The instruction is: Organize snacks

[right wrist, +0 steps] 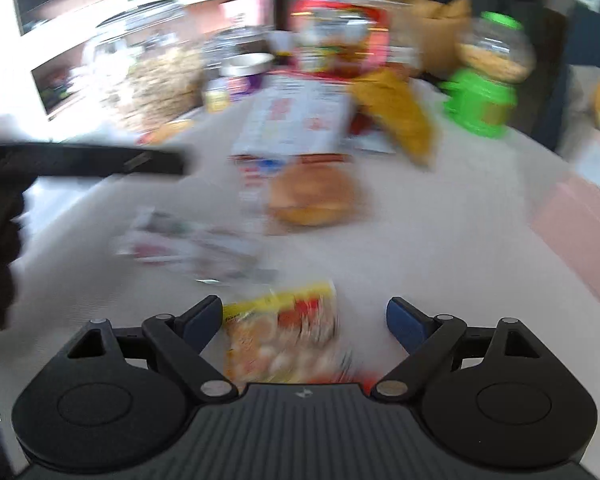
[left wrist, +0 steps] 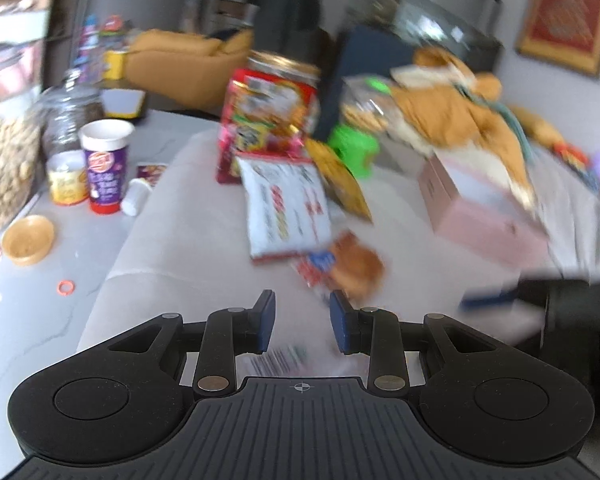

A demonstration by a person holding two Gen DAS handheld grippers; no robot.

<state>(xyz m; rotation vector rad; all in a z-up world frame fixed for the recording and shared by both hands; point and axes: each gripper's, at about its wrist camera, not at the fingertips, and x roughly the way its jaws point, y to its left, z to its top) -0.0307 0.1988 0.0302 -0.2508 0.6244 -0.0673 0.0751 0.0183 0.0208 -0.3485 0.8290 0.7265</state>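
Observation:
Both views are motion-blurred. My left gripper is open and empty above a pale mat; a clear wrapper lies below its fingers. Ahead lie a packaged bun, a white snack bag, a yellow bag and a red-labelled snack jar. My right gripper is open, its fingers on either side of a yellow snack packet lying on the mat. The bun, white bag and yellow bag lie beyond it.
A green-based cookie jar and a pink box stand at the right. At the left are a purple cup, a nut jar and a small bowl. The left gripper reaches in from the left.

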